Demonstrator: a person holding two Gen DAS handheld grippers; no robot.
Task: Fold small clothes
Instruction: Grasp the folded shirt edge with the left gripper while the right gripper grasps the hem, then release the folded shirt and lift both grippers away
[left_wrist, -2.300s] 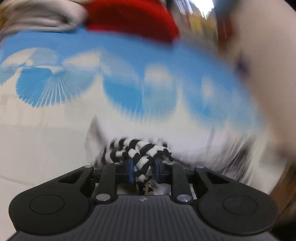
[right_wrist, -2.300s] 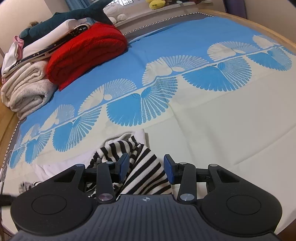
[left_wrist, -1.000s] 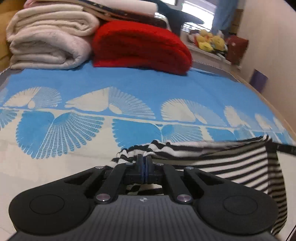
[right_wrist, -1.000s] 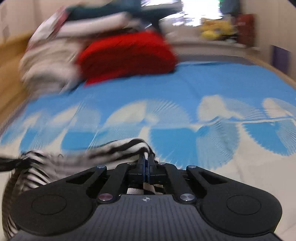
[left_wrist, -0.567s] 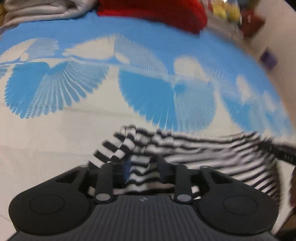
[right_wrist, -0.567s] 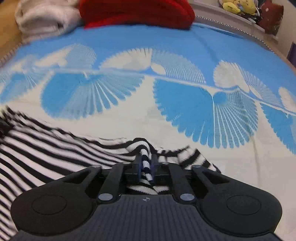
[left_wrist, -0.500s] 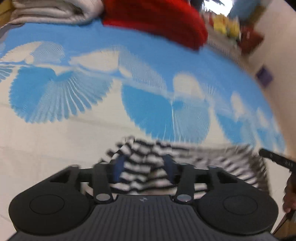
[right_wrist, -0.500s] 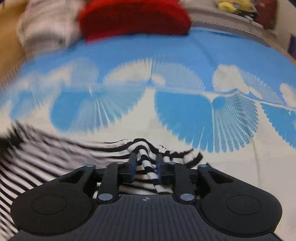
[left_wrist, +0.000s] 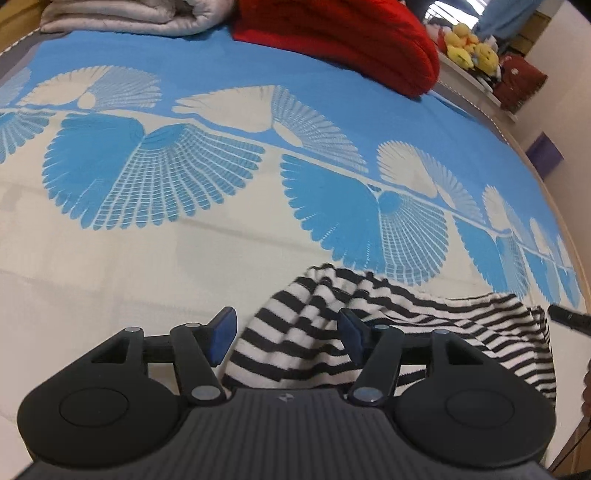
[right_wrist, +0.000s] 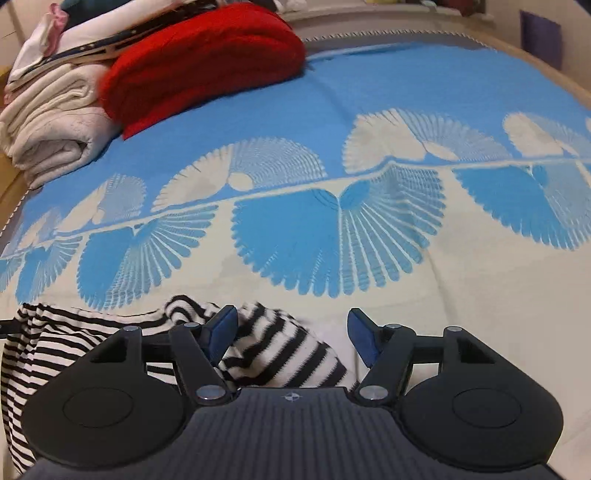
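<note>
Left wrist view: the left gripper (left_wrist: 286, 326) has its 2 blue-padded fingers spread, with the striped garment (left_wrist: 388, 325) bunched between them on the near cream edge of the bedspread (left_wrist: 147, 258). Right wrist view: the right gripper (right_wrist: 291, 332) is likewise spread over the garment's other end. At the bedspread's far edge, cream towels (right_wrist: 51, 136) sit left of a red blanket (right_wrist: 199, 66).

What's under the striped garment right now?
The striped garment lies bunched on the cream part of the blue fan-patterned bedspread. Whatever sits beneath its folds is covered.
</note>
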